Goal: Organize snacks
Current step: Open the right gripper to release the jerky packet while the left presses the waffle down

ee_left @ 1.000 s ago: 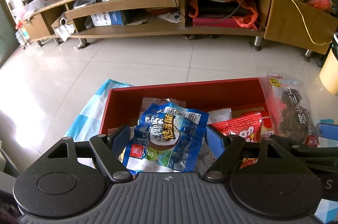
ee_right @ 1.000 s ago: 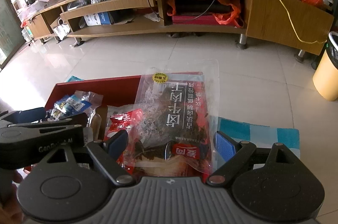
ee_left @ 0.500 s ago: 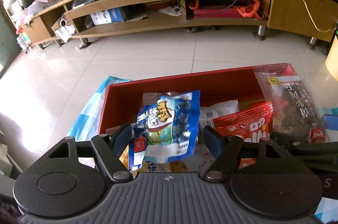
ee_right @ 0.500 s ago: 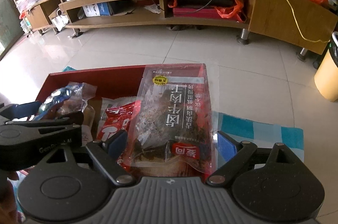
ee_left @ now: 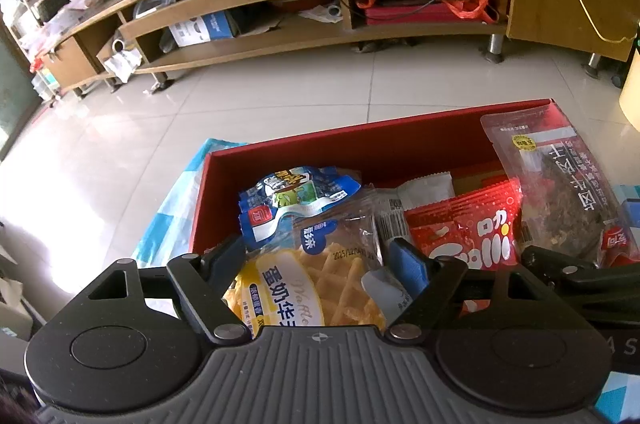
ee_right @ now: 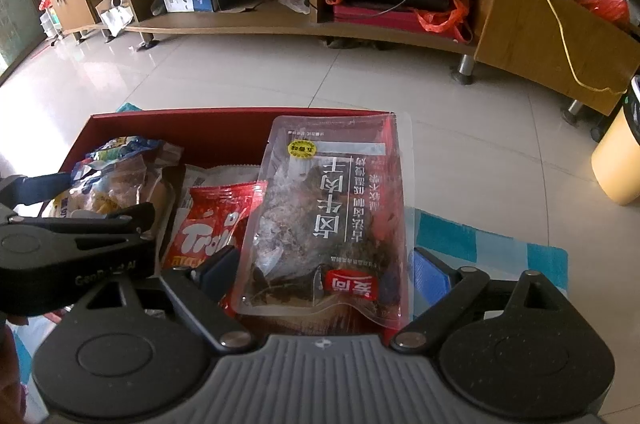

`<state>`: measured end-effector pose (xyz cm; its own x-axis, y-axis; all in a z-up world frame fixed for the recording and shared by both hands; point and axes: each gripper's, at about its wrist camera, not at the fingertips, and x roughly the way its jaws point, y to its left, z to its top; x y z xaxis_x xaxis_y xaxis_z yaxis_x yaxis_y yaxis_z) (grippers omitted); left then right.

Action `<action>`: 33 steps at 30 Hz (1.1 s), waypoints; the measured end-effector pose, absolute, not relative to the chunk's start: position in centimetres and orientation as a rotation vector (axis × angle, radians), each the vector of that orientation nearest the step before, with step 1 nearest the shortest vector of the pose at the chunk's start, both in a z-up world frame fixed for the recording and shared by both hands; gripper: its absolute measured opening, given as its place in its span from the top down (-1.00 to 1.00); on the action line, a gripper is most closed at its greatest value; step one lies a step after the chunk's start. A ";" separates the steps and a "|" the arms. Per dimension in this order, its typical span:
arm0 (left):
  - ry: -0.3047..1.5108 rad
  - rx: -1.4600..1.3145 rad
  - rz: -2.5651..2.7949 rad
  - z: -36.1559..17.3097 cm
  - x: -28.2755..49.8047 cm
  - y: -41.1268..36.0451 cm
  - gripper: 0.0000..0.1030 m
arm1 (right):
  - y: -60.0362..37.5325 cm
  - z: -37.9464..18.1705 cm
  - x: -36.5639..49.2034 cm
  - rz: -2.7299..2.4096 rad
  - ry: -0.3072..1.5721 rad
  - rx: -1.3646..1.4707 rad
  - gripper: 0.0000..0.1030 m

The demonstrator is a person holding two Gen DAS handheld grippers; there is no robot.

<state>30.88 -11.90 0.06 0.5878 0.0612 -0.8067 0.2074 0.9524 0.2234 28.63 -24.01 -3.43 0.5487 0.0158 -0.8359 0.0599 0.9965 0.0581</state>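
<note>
A red box (ee_left: 360, 143) on a blue checked cloth holds several snack packets. A blue packet (ee_left: 296, 199) lies loose at its back left, clear of the pads. My left gripper (ee_left: 318, 256) hangs just above a yellow waffle packet (ee_left: 320, 288), and its jaws are opening with nothing gripped. A red sweets bag (ee_left: 472, 228) fills the middle. My right gripper (ee_right: 324, 268) is over the box's right end. Its pads sit against the two side edges of a clear beef jerky pouch (ee_right: 328, 207), which tilts over the box's right wall. The left gripper (ee_right: 88, 199) shows at the left of the right wrist view.
The box stands on a blue checked cloth (ee_right: 480, 244) over a glossy tiled floor (ee_left: 280, 95). Behind runs a long wooden TV cabinet (ee_left: 400, 35) with cluttered shelves and trailing cables. A yellow bin (ee_right: 616, 167) stands at the right.
The blue packet has dropped out of the left gripper and now lies in the box's back left. The left jaws stand wider, uncovering the waffle packet. The jerky pouch stays between the right pads.
</note>
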 end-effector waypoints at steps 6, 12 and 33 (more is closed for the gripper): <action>0.938 0.312 -0.103 0.8 30.2 -11.8 -0.64 | -24.2 -3.1 28.2 -0.011 1.005 0.087 -0.78; 0.936 0.294 -0.127 1.7 29.5 -11.4 -0.66 | -24.2 -2.3 27.5 0.004 1.002 0.098 -0.78; 0.905 0.257 -0.136 3.5 28.3 -10.6 -0.69 | -23.8 -0.6 25.7 0.008 0.964 0.094 -0.79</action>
